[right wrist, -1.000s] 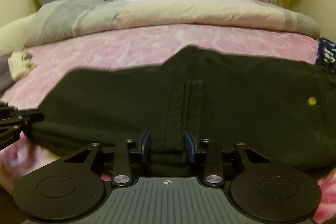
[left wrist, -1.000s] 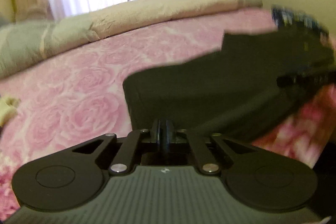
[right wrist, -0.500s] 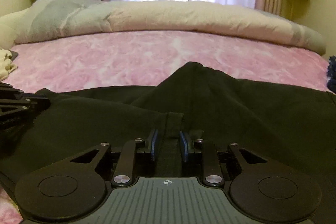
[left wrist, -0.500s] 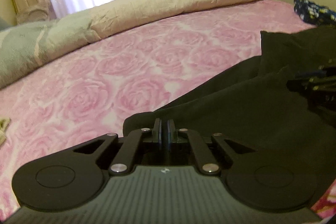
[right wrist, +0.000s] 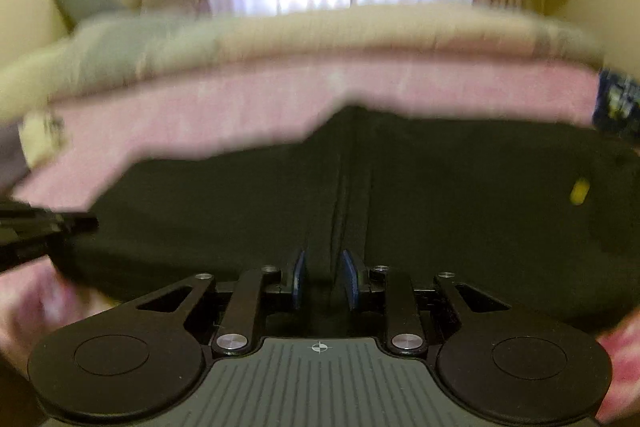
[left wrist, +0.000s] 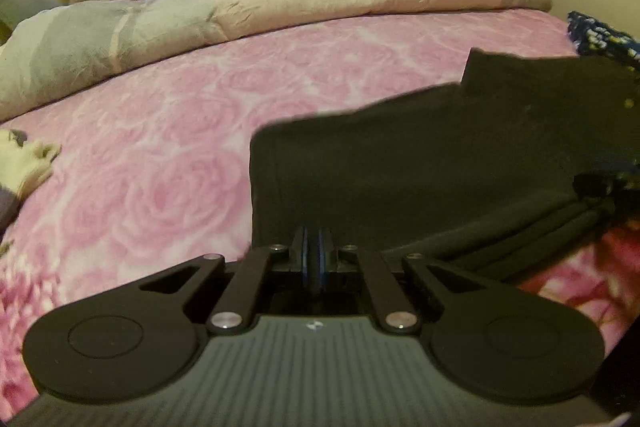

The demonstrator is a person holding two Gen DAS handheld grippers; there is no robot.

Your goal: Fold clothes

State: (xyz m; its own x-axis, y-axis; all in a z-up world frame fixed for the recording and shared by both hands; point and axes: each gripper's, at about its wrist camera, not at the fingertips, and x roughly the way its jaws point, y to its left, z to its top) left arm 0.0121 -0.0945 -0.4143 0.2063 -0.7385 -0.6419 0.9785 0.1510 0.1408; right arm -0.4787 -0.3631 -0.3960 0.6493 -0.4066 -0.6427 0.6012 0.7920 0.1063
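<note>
Left wrist view: the left gripper (left wrist: 312,251) fills the lower centre of the frame, its jaws pressed together on the near edge of the black garment (left wrist: 420,179); only a thin fold of cloth sits between the blue pads.
Right wrist view: the right gripper (right wrist: 322,277) sits at lower centre, jaws part-way closed on a thicker vertical band of the same garment, which looks like a seam or placket; the frame is motion-blurred.
Garment: it spreads across the middle and right of both frames, held up off the pink rose-patterned bed (left wrist: 168,147) along its near edge and draped between the two grippers; a small yellow dot (right wrist: 579,191) shows at its right.
Other gripper in view: the left tool shows at the left edge of the right wrist view.
Surroundings: a rolled grey-and-beige duvet (left wrist: 240,11) runs across the upper part; a blue patterned cloth (left wrist: 600,39) lies at the upper right edge.
Step in hand: by my reading, the garment is being carried with both grips, either to spread it flat or to bring one edge over in a fold; the frames fit both.
Next move: whichever it is, both grips must hold and travel together so the cloth stays taut and lands without bunching.
</note>
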